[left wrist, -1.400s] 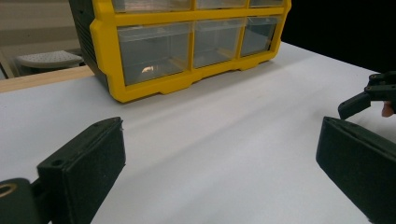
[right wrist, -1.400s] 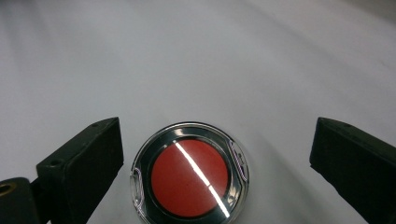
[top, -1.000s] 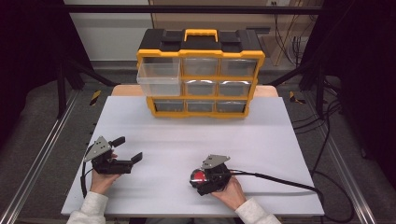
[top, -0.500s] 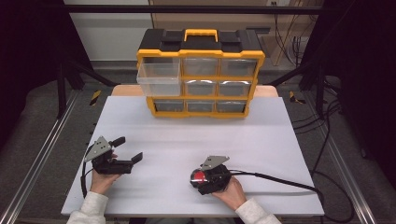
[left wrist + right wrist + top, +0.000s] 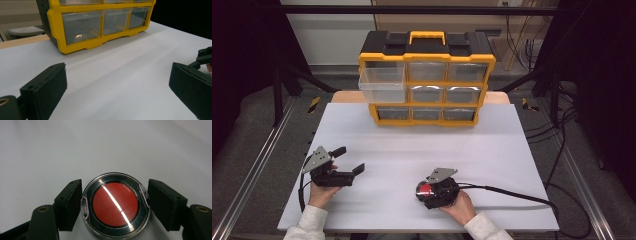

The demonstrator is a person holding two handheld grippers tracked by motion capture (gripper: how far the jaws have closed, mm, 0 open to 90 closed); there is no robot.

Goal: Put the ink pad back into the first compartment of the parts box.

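Note:
A round red disc in a clear, dark-rimmed case [image 5: 115, 205] lies on the white table [image 5: 422, 150] near its front edge, seen in the high view as a small red disc [image 5: 425, 189]. My right gripper [image 5: 115, 205] has just been closing around it, and its pads [image 5: 70, 203] now press on both sides of the case. In the high view the right gripper [image 5: 426, 191] sits low on the table, held by a hand. At the front left, my left gripper [image 5: 349, 159] stands open with nothing between its jaws, and the same open left gripper [image 5: 117, 85] points toward the organizer.
A yellow and black drawer organizer [image 5: 427, 80] stands at the table's back edge, its top left clear drawer [image 5: 382, 82] pulled out. It also appears as the organizer [image 5: 100, 22] ahead of the left jaws. A black cable [image 5: 512, 192] trails right from the right gripper.

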